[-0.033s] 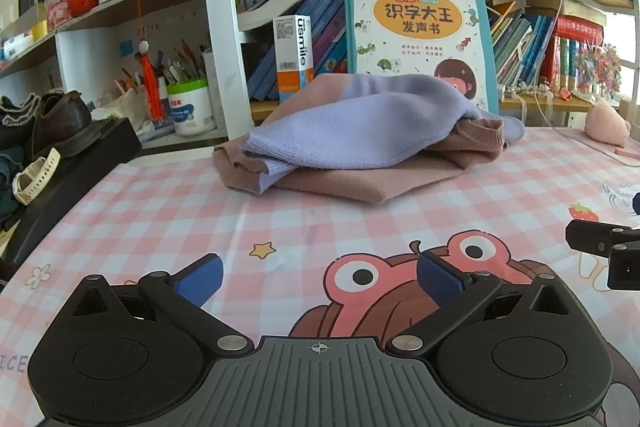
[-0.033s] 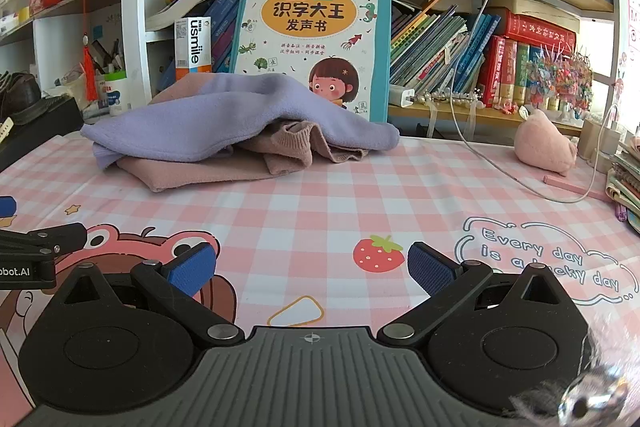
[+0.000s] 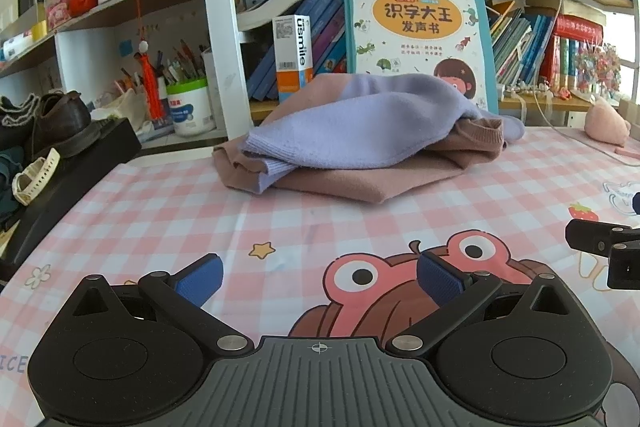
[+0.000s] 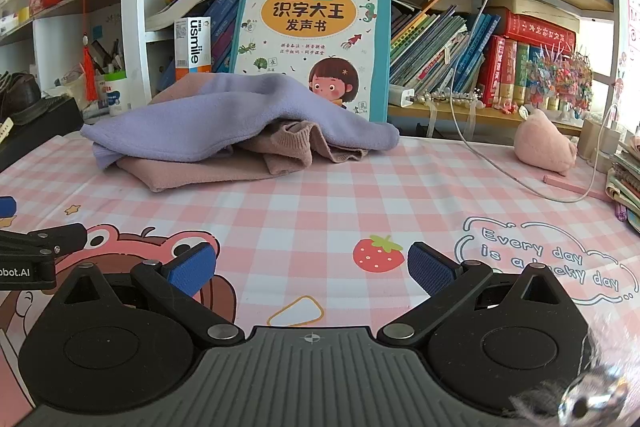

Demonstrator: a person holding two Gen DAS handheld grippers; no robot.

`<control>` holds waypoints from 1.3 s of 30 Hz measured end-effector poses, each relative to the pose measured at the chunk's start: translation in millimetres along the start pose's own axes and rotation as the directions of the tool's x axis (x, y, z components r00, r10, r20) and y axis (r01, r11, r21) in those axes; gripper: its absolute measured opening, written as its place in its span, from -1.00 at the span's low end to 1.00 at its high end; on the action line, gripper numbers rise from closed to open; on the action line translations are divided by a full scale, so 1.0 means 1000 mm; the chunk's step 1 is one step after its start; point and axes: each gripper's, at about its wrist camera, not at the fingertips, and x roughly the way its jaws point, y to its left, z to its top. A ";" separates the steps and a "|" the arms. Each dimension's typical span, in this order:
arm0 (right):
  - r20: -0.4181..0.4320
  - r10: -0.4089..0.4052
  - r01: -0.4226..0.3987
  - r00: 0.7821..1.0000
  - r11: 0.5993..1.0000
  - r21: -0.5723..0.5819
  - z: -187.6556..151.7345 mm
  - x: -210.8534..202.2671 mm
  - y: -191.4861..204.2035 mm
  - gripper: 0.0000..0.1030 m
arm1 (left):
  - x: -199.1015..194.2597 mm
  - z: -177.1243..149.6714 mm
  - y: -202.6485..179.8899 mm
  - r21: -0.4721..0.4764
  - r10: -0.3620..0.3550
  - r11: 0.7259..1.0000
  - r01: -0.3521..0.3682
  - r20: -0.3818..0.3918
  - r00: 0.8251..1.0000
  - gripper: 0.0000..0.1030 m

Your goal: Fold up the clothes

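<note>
A lilac and dusty-pink knit sweater (image 3: 352, 143) lies bunched in a loose heap at the far side of the pink checked tablecloth (image 3: 200, 211), in front of the bookshelf. It also shows in the right wrist view (image 4: 224, 131). My left gripper (image 3: 320, 277) is open and empty, low over the cloth, well short of the sweater. My right gripper (image 4: 312, 267) is open and empty too, equally far back. Each gripper's edge shows in the other's view.
A big children's book (image 3: 416, 35) stands upright behind the sweater. A black box with shoes (image 3: 60, 163) sits at the left edge. A pink plush (image 4: 544, 143), a white cable (image 4: 520, 183) and stacked books (image 4: 628, 183) lie at the right.
</note>
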 end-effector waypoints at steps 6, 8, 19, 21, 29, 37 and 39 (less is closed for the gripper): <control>-0.002 0.001 -0.001 1.000 1.000 0.001 0.000 0.001 0.001 1.00 | 0.001 0.000 0.003 -0.005 -0.002 1.000 0.002 -0.013 1.000 1.00; -0.002 0.002 -0.002 1.000 1.000 0.002 -0.001 -0.002 -0.001 1.00 | 0.002 0.000 0.003 -0.008 -0.001 1.000 0.001 -0.015 1.000 1.00; 0.005 -0.001 0.000 1.000 1.000 0.008 0.000 -0.001 -0.001 1.00 | 0.001 -0.001 0.002 -0.007 0.001 1.000 -0.001 -0.008 1.000 1.00; 0.006 0.000 0.000 1.000 1.000 0.008 0.000 -0.001 -0.001 1.00 | 0.001 -0.001 0.002 -0.008 0.002 1.000 -0.002 -0.007 1.000 1.00; 0.005 0.001 -0.001 1.000 1.000 0.007 0.000 -0.001 -0.002 1.00 | 0.001 0.000 0.003 -0.008 0.002 1.000 -0.002 -0.007 1.000 1.00; 0.003 0.003 -0.003 1.000 1.000 0.006 0.000 0.000 -0.002 1.00 | 0.001 -0.001 0.002 -0.004 0.005 1.000 -0.005 -0.006 1.000 1.00; 0.003 0.003 -0.003 1.000 1.000 0.006 0.000 0.000 -0.002 1.00 | 0.001 -0.001 0.002 -0.002 0.006 1.000 -0.006 -0.007 1.000 1.00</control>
